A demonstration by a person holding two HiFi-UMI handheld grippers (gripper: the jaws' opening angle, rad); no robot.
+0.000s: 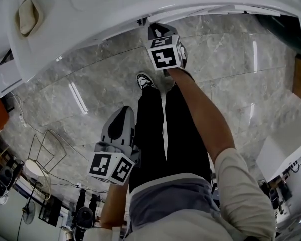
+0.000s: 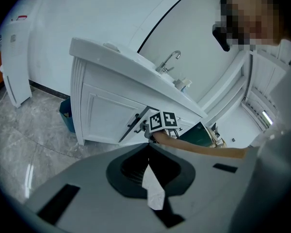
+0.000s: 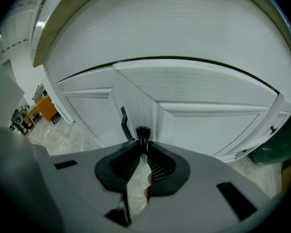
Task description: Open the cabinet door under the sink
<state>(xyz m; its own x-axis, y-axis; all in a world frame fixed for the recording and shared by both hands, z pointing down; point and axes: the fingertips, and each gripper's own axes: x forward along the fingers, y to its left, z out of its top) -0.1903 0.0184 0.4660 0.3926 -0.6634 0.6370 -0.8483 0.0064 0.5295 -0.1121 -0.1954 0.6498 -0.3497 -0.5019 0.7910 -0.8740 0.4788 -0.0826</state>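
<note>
The white cabinet [image 2: 104,115] stands under the sink counter [image 1: 140,9]. Its right door [image 3: 208,125] is ajar, with a dark gap [image 2: 134,124] showing at its edge. My right gripper [image 3: 142,143] is shut on that door's black handle [image 3: 142,132], and its marker cube [image 1: 164,52] sits just below the counter's rim. A second black handle [image 3: 123,123] on the neighbouring door is free. My left gripper [image 2: 148,144] hangs low beside the person's leg [image 1: 149,134], away from the cabinet, shut with nothing in it.
A blue bin [image 2: 65,113] stands on the marble floor at the cabinet's left end. A faucet [image 2: 169,61] rises from the counter. A wire rack [image 1: 45,149] and cables lie at the left, a white box [image 1: 286,152] at the right.
</note>
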